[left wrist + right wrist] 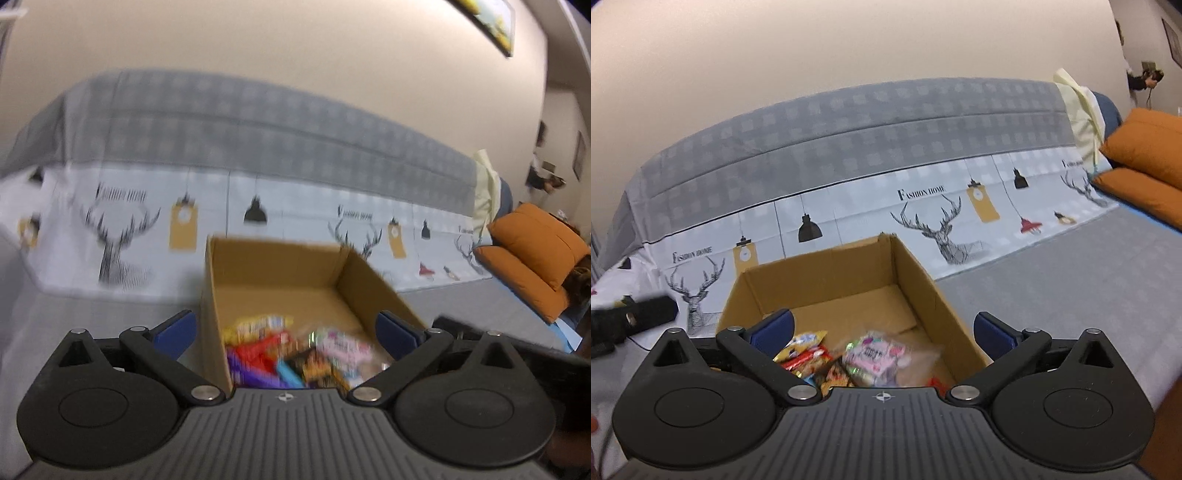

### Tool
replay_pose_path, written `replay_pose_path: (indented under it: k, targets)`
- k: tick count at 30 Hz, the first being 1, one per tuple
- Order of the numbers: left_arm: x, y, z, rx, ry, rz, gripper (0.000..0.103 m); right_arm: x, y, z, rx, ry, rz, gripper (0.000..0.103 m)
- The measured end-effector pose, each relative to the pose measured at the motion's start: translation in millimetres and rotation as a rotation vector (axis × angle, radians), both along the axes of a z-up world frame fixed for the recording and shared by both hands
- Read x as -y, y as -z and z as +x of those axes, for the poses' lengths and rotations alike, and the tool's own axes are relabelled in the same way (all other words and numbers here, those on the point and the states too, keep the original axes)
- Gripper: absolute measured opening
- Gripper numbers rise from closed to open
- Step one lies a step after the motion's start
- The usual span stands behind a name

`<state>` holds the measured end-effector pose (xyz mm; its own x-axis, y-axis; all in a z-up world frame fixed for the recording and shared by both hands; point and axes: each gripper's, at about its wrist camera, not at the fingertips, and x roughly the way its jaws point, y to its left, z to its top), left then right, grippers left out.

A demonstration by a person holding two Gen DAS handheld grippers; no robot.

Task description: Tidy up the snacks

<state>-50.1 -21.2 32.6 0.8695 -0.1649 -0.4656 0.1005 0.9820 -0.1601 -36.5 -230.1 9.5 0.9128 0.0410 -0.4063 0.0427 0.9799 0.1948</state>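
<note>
An open cardboard box (273, 266) (827, 280) sits on the grey seat in front of both grippers. Several colourful snack packets (295, 350) are piled at its near end; a pink packet (875, 354) lies on top and a yellow one (801, 341) to its left. The far half of the box floor is bare. My left gripper (286, 330) is open above the pile, its blue pads wide apart with nothing between them. My right gripper (882, 330) is open too and holds nothing. The left wrist view is blurred.
A sofa back draped in a grey and white deer-print cloth (849, 147) rises behind the box. Orange cushions (1145, 162) (532, 251) lie at the right. A black device (635, 314) rests on the cloth to the box's left. Bare grey seat (1071, 280) lies right of the box.
</note>
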Motion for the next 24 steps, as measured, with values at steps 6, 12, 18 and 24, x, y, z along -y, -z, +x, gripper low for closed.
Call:
replay_pose_path:
  k: [6, 12, 18, 24]
  targets:
    - [13.6, 43.1, 8.2, -0.131, 0.013, 0.097, 0.103, -9.4, 11.6, -8.8, -0.033, -0.037, -0.095, 0.103]
    - [2.8, 53.2, 34.9, -0.144, -0.070, 0.084, 0.103, -13.3, 21.7, 8.7, -0.081, -0.045, -0.133, 0.103]
    - [1.3, 53.4, 44.5, -0.163, -0.079, 0.050, 0.103, -14.4, 26.1, 15.5, -0.097, -0.048, -0.145, 0.103]
    - [6.8, 54.5, 46.0, -0.169, -0.073, 0.051, 0.103, -17.1, 28.4, 16.1, -0.102, -0.049, -0.172, 0.103]
